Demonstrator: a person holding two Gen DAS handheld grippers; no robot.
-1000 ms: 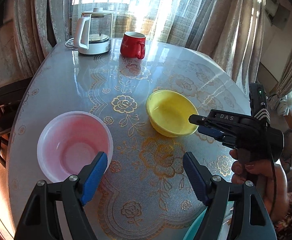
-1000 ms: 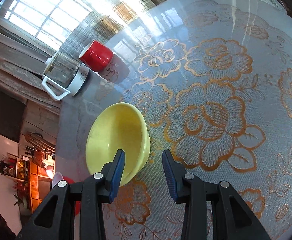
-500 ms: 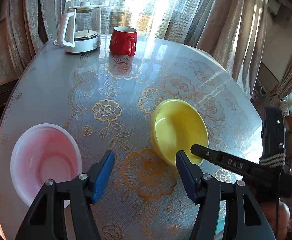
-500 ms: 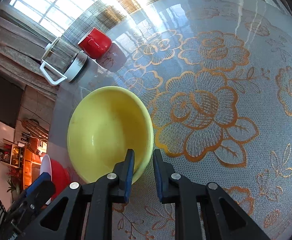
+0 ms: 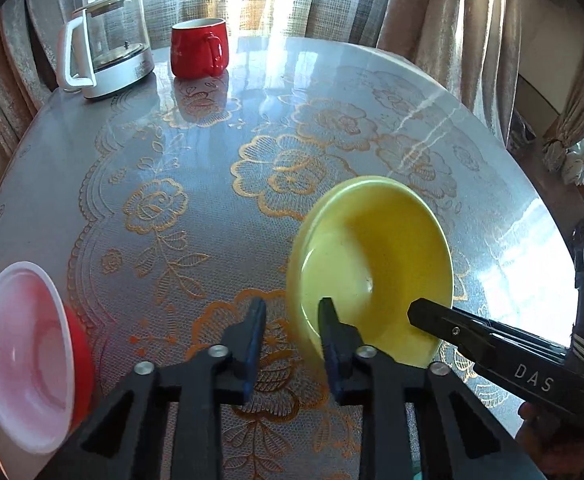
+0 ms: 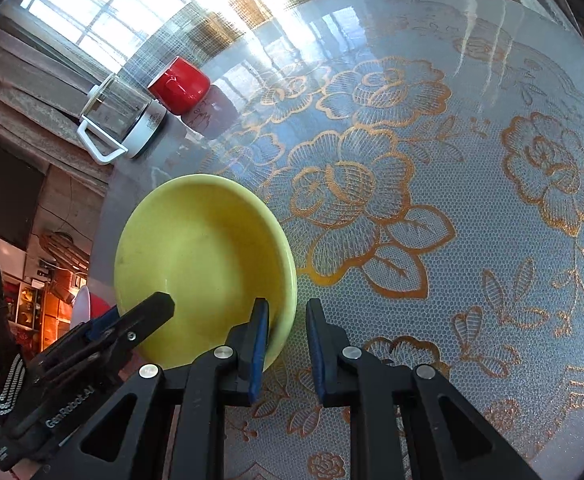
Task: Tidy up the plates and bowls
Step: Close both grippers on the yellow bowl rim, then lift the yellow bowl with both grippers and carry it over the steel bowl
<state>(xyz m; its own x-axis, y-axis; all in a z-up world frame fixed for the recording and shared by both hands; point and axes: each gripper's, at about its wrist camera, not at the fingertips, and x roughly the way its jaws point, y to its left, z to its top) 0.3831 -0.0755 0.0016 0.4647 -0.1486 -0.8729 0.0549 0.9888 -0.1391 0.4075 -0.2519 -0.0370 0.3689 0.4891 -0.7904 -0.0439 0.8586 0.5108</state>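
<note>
A yellow bowl (image 5: pixel 372 264) is tilted above the table, also seen in the right wrist view (image 6: pixel 204 264). My left gripper (image 5: pixel 290 336) straddles its near left rim, one finger inside and one outside, with a gap still showing. My right gripper (image 6: pixel 286 340) straddles the opposite rim the same way, and shows in the left wrist view (image 5: pixel 424 316) at the bowl's right edge. A pink bowl with a red outside (image 5: pixel 24 356) sits at the table's left edge.
A red mug (image 5: pixel 198 48) and a glass kettle with a white handle (image 5: pixel 104 56) stand at the far side of the round table with a gold lace cloth (image 5: pixel 196 184). Curtains hang behind.
My left gripper has moved right from the pink bowl to the yellow bowl's rim and narrowed around it. The right gripper stays on the opposite rim. The bowl has tilted up.
</note>
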